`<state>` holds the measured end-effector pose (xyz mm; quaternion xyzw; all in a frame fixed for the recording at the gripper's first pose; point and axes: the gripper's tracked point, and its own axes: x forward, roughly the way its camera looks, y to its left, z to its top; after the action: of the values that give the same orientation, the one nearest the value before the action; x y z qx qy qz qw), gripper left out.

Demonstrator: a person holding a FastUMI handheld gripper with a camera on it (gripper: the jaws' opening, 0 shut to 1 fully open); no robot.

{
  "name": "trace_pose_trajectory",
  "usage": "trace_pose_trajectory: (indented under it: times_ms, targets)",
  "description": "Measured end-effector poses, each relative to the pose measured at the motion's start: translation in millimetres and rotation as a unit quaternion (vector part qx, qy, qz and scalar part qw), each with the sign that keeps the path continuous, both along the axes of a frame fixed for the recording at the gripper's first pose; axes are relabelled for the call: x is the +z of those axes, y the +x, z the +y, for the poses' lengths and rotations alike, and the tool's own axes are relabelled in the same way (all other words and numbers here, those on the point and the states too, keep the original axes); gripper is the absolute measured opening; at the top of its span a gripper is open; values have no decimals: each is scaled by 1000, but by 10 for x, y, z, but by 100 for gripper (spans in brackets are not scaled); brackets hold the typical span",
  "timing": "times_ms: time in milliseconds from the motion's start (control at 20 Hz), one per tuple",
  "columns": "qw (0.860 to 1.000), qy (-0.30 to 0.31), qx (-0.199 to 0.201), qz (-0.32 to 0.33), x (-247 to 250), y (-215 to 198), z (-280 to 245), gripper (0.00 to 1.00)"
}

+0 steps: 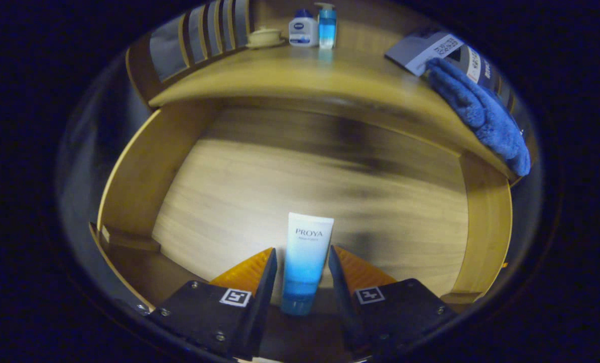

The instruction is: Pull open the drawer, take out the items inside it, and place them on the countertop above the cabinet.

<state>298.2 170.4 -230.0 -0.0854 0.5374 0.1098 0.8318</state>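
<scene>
Straddling the tube with our jaws parted, not pressing it, we see it lie in the open drawer. Beyond, the tabletop carries two bottles, a dish and a blue cloth.

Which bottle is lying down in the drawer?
The white-and-blue tube, flat between the gripper fingers. The two bottles on the countertop stand upright.

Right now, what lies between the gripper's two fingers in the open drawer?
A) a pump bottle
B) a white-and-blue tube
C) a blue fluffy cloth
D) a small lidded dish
B: the white-and-blue tube lies on the drawer floor between the open gripper fingers, which flank it with small gaps.
</scene>
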Motion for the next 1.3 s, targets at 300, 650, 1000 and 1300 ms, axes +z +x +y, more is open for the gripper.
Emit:
trace_pose_trajectory:
  times_ms: [300,650,1000,1300]
  targets:
    - [1000,9,-19,19,-19,8,-31,49]
    - [996,61,-43,-49,494,146,-57,41]
    - [982,107,-60,-145,1441,642,-83,41]
    - [972,94,-83,-198,1672,1330,-171,41]
